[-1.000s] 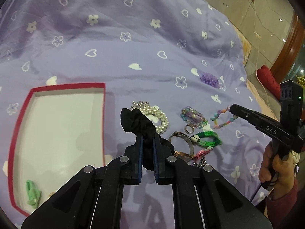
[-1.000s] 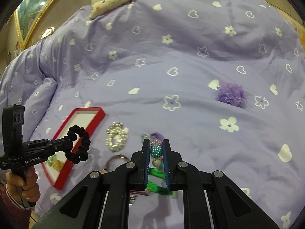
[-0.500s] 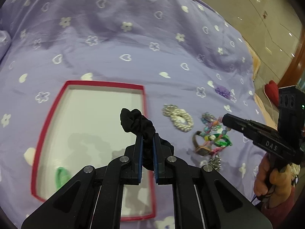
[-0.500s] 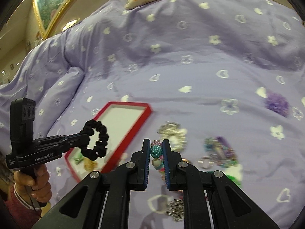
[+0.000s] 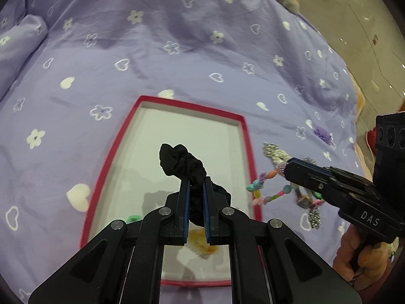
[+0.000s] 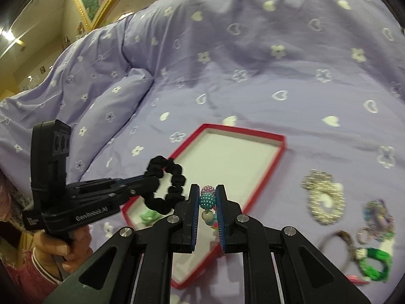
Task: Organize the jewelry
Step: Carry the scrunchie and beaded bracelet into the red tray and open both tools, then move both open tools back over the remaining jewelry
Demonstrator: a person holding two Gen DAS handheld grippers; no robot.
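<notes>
Items, left to right. We hold the left gripper with jaws clamped on a black scrunchie, which hangs directly over the white floor of the red-rimmed tray lying on the bed; a green piece already lies inside. We hold the right gripper, jaws pinching a beaded bracelet that dangles just beside the tray's right rim. Unsorted jewelry pile lies on the bedcover to the right. We judge the left hand nearer its drop.
</notes>
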